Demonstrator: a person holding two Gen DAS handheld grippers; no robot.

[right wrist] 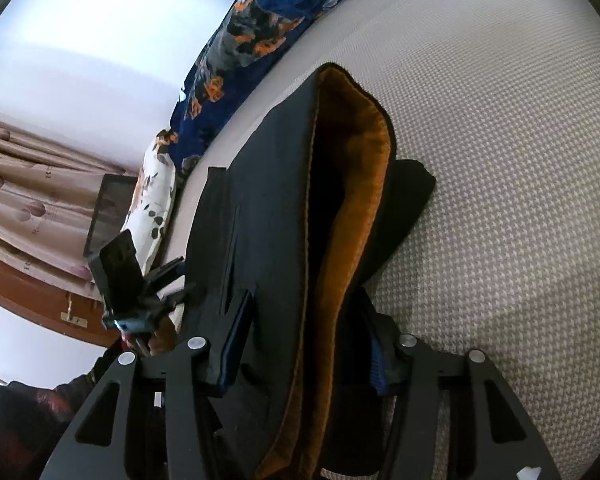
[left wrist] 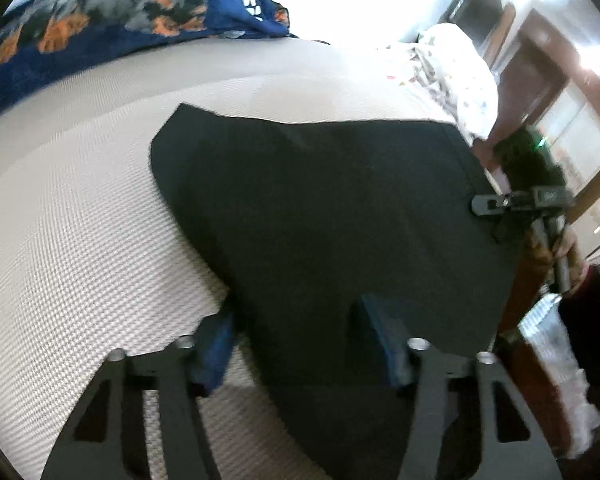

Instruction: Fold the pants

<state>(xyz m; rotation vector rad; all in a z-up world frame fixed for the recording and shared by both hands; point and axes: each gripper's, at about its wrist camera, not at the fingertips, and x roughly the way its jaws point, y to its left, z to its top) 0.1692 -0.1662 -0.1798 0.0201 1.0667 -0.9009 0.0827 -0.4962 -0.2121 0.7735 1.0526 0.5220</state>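
Note:
Black pants [left wrist: 320, 208] with an orange lining [right wrist: 352, 208] lie on the beige woven bed [left wrist: 60, 220]. My left gripper [left wrist: 300, 344] stands over their near end. One blue pad sits at the left edge of the cloth and the other rests on top, with flat fabric in the gap. In the right wrist view that left gripper [right wrist: 178, 282] reaches the pants' far edge. My right gripper [right wrist: 308, 352] is shut on a raised bundle of the pants, lining showing between its pads. In the left wrist view the right gripper [left wrist: 492, 216] holds the right edge.
A blue blanket [left wrist: 100, 20] with orange and grey patches lies along the far side of the bed. White patterned bedding [left wrist: 448, 72] is heaped at the far right, and a floral pillow [right wrist: 152, 200] sits near curtains [right wrist: 20, 168]. A person's hand [left wrist: 568, 252] holds the right tool beside brown wooden furniture.

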